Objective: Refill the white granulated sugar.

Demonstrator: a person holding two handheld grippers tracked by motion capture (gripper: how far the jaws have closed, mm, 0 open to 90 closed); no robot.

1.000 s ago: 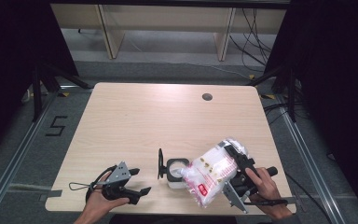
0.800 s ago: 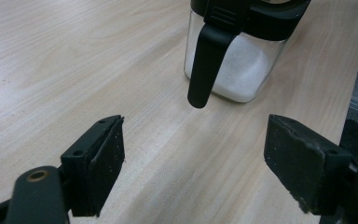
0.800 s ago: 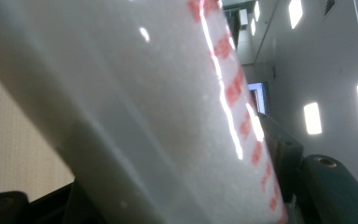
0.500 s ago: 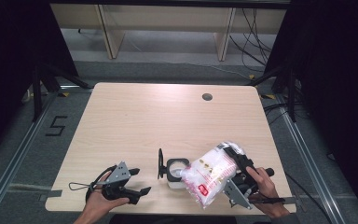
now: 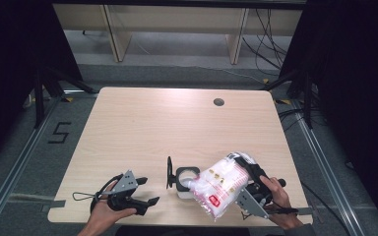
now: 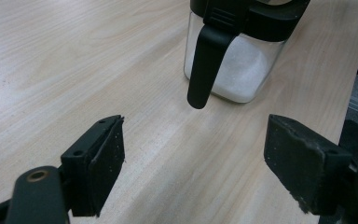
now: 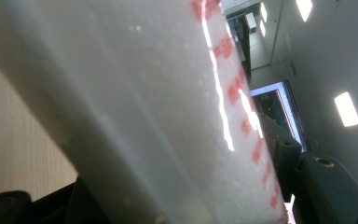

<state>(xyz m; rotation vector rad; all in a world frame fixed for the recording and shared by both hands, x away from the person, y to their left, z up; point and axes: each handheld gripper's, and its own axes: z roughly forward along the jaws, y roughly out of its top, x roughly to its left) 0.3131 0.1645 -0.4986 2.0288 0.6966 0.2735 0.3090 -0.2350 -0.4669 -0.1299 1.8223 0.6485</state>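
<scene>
Right gripper view put the camera hard against the clear plastic bag of white granules with red print [image 7: 135, 112], which ran diagonally between the two black jaws, so the right gripper [image 5: 248, 189] was clamped on the bag's body rather than on an end. From the high view the bag [image 5: 221, 184] lay tilted, its long axis slanting from the person's right hand [image 5: 275, 194] down and leftward, and its lower end reached the mouth of the small clear square jar with a black collar [image 5: 186, 181], touching or just over the rim; which of the two could not be told. The jar's black hinged lid [image 5: 169, 173] stood flipped up on the side away from the bag.

That relation governed the pour, as a judgement: the bag's low end had to stay above the jar's opening, with the axis steep enough for the grains to run.

Left gripper [image 5: 133, 194] rested low on the pale wood table [image 5: 177, 123], jaws spread wide and gripping nothing. Its own view showed the jar [image 6: 235, 70], partly filled with white grains, standing ahead and apart from the fingers [image 6: 100, 158]. The right hand was the nearer one to the jar.
</scene>
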